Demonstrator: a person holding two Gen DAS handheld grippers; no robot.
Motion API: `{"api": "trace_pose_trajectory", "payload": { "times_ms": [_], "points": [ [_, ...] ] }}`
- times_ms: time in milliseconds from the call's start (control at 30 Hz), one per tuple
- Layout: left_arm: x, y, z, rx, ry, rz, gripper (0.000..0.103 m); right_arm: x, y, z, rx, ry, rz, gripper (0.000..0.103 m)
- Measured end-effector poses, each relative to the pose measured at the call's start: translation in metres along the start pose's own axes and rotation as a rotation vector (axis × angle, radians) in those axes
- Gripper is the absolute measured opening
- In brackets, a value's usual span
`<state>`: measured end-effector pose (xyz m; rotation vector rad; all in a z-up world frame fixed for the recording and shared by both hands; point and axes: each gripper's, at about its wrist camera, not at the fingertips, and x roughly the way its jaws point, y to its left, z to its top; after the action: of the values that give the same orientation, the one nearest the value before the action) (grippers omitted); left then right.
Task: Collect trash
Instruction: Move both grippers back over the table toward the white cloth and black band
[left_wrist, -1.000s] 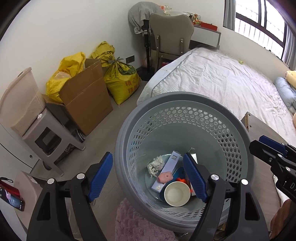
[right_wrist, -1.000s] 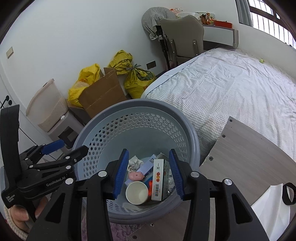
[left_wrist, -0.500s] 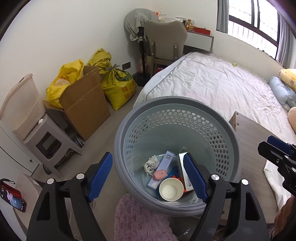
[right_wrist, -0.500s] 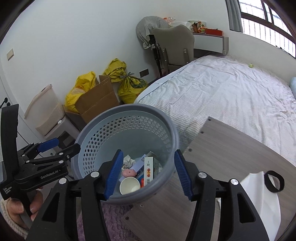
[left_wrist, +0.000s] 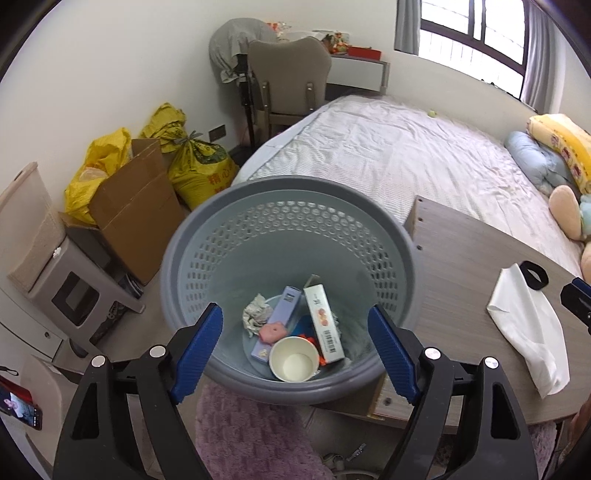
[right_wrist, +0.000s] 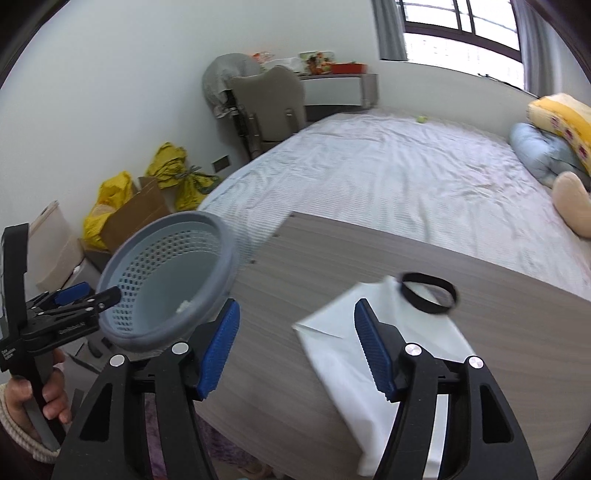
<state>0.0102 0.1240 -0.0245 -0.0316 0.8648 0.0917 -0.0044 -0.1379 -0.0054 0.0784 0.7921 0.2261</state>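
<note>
While basket (left_wrist: 288, 206) litter shows leftward, rightward none.

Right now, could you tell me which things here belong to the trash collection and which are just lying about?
For the job:
- grey basket
- paper cup inside it
- white bag
- black ring

Lying about:
- yellow sacks
- cardboard box
- chair

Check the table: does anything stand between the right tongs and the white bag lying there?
Nothing visible does. The right tongs, open and empty, hang just over the white bag on the table.
</note>
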Motion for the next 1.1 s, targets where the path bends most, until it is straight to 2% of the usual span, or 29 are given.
{"api": "trace_pose_trajectory", "payload": {
  "times_ms": [200,433,800,1100],
  "points": [
    [-0.001,-0.036,-0.009,0.054,0.014,-0.057,0.082,-0.008,-0.057,-0.016,0.071,0.011,-0.099,0.063],
    [0.003,-0.084,-0.012,0.129,0.043,-0.109,0.082,0.004,-0.104,-0.020,0.058,0.052,-0.140,0.063],
    [0.015,-0.145,-0.007,0.163,0.059,-0.143,0.082,0.059,-0.119,0.001,-0.129,0.139,-0.081,0.063],
    [0.022,-0.172,-0.009,0.194,0.080,-0.152,0.082,0.097,-0.126,0.010,-0.186,0.206,-0.064,0.063]
  ]
}}
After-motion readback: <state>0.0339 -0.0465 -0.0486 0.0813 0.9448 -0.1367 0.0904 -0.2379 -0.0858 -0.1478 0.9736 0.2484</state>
